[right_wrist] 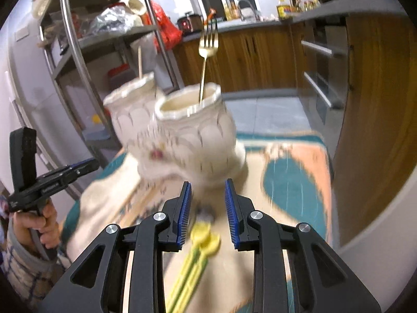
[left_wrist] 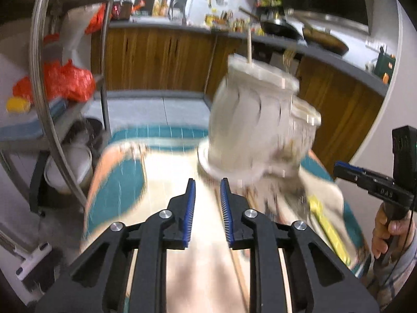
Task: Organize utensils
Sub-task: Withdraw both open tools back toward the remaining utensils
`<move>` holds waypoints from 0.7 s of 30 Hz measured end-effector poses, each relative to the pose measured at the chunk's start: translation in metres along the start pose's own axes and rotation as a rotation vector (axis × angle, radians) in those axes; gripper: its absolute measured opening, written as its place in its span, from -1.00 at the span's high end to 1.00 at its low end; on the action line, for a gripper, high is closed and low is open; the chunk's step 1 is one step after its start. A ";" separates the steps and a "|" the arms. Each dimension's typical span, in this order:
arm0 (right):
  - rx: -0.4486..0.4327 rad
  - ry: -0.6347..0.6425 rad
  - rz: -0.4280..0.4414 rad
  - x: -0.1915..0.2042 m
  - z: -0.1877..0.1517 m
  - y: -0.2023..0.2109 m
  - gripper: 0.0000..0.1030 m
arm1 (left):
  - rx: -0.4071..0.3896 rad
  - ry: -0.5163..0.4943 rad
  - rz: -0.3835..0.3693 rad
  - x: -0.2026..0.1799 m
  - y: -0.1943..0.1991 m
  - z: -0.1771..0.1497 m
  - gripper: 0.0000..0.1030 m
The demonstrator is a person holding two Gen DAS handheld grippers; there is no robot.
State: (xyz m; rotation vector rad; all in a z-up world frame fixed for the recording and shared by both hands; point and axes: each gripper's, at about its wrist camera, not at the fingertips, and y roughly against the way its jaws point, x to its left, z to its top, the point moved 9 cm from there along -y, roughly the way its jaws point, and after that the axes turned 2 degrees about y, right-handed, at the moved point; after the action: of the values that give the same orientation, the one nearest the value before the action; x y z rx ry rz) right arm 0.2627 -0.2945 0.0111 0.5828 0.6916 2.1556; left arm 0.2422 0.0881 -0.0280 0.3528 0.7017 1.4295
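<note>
Taking the cream double holder [right_wrist: 179,133] as the landmark: to its left the left gripper [left_wrist: 207,190] has its jaws a narrow gap apart with nothing between them, a wooden stick [right_wrist: 140,61] stands in the left cup and a gold fork [right_wrist: 207,49] in the right. In front of the holder, the right gripper [right_wrist: 207,191] hangs with jaws slightly parted and empty above the yellow spoons [right_wrist: 202,237] lying on the patterned cloth [right_wrist: 294,182]. Both views are blurred, so a hasty reach could likely knock the holder or close beside a spoon handle.
</note>
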 end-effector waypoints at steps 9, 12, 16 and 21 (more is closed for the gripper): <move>0.062 0.023 0.025 0.013 -0.031 -0.001 0.46 | 0.149 -0.071 -0.036 -0.021 -0.023 -0.038 0.72; 0.081 0.032 0.032 0.017 -0.036 -0.002 0.46 | 0.194 -0.121 -0.015 -0.030 -0.033 -0.050 0.72; 0.092 0.044 0.052 0.025 -0.042 0.000 0.46 | 0.190 -0.161 0.020 -0.034 -0.032 -0.051 0.74; 0.122 0.082 0.080 0.044 -0.046 -0.006 0.46 | 0.189 -0.183 0.041 -0.033 -0.030 -0.052 0.81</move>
State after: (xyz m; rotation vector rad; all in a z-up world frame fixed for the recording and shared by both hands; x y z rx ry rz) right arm 0.2122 -0.2694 -0.0188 0.5975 0.8619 2.2331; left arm 0.2334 0.0422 -0.0782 0.6409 0.6839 1.3530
